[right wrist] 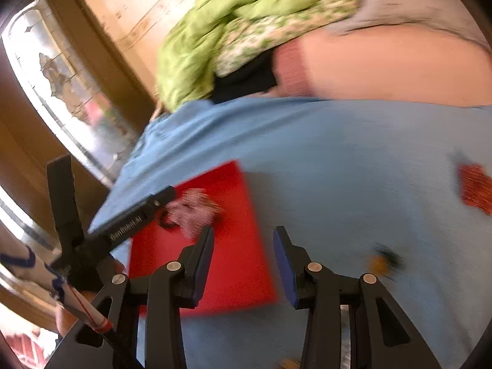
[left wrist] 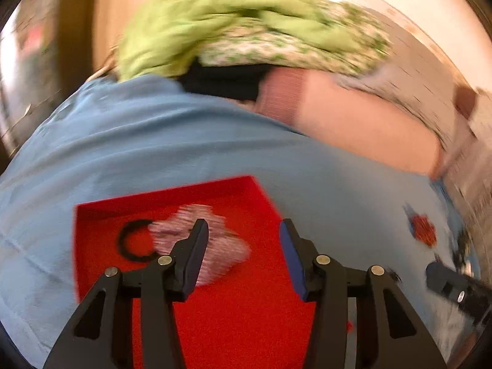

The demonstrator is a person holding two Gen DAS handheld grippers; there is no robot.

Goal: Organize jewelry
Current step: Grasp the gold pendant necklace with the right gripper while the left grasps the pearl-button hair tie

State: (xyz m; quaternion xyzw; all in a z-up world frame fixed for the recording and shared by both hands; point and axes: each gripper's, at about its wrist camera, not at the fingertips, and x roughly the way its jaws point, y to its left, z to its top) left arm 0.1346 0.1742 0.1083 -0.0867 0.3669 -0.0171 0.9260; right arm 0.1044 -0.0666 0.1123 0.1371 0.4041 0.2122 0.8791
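left tongs: I'm holding my left gripper over the red tray, jaws partly apart, nothing between the pads.
right tongs: I'm holding my right gripper over the tray's near right corner and the blue sheet, jaws partly apart too, gripping nothing.
done so far: I'm judging two pieces as already put away; a black ring-shaped bangle and a pinkish beaded bunch are lying in the tray, touching each other at the bangle's right side.
still left: I'm seeing a red-orange piece lying out on the sheet, well apart from the tray, and a small dark and orange item nearer my right tongs; both are too blurred to name. I'm guessing these are the next pickups, so the task is looking roughly half done.
tray: it's looking rigid, shallow, rectangular, with low upright walls and a flat, matte floor.
bangle: it's showing as a thin, hard, dark hoop, lying flat.
beaded bunch: it's looking loose and heaped, pink-white speckled, likely slippery to pinch.
sheet: it's looking like soft cloth with mild creases, spread over a bed.
background: a green quilt is lying crumpled above a peach pillow.
image quality: motion blur is smearing fine detail everywhere.
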